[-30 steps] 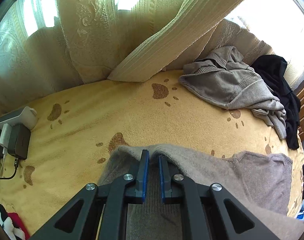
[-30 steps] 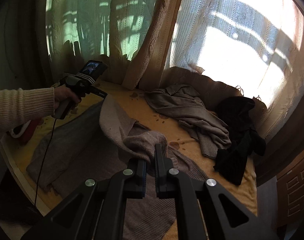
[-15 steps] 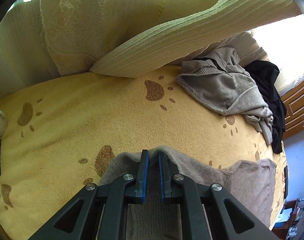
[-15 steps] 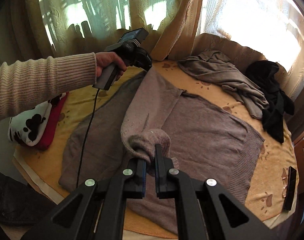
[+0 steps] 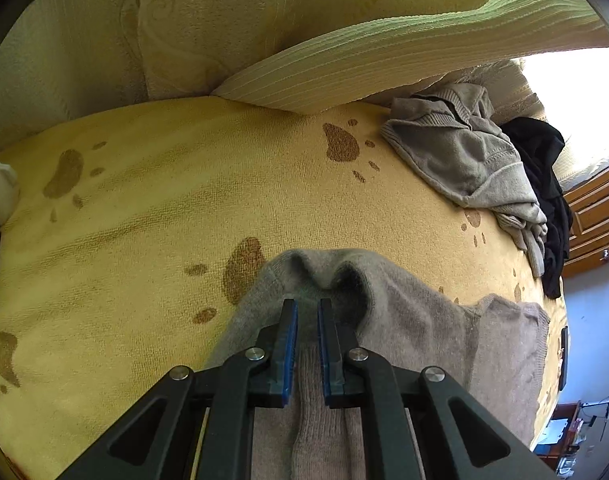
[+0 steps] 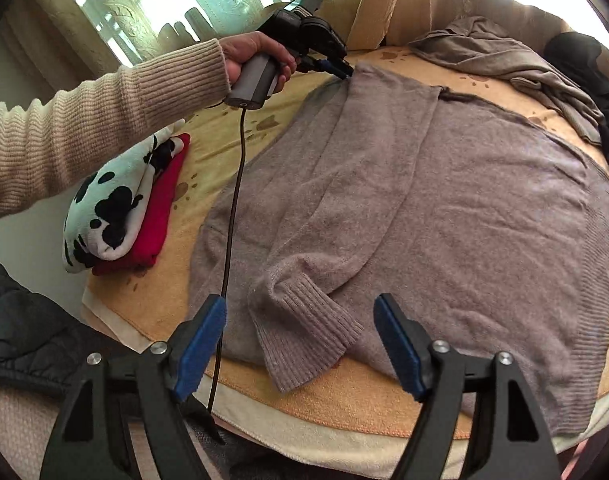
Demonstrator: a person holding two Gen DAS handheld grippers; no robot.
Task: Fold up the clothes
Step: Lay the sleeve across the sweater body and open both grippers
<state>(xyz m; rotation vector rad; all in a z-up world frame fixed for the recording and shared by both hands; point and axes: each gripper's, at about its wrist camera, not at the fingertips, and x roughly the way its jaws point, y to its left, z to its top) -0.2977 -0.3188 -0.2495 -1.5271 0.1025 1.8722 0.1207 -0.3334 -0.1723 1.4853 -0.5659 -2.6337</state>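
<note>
1. Right wrist view: our right tongs had just been opening and stood wide, empty, above the cuff laid on the sweater, which lay flat on the towel.
2. Left tongs were clamped on its shoulder; we judged that should be set down flat before release.

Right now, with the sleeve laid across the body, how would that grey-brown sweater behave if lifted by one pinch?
Probably floppy: the grey-brown sweater lies flat, and its sleeve bends softly at the ribbed cuff. Likely to sag and unfold, since it puckers where the left gripper pinches it. The fuzzy knit looks grippy, not slippery.
</note>
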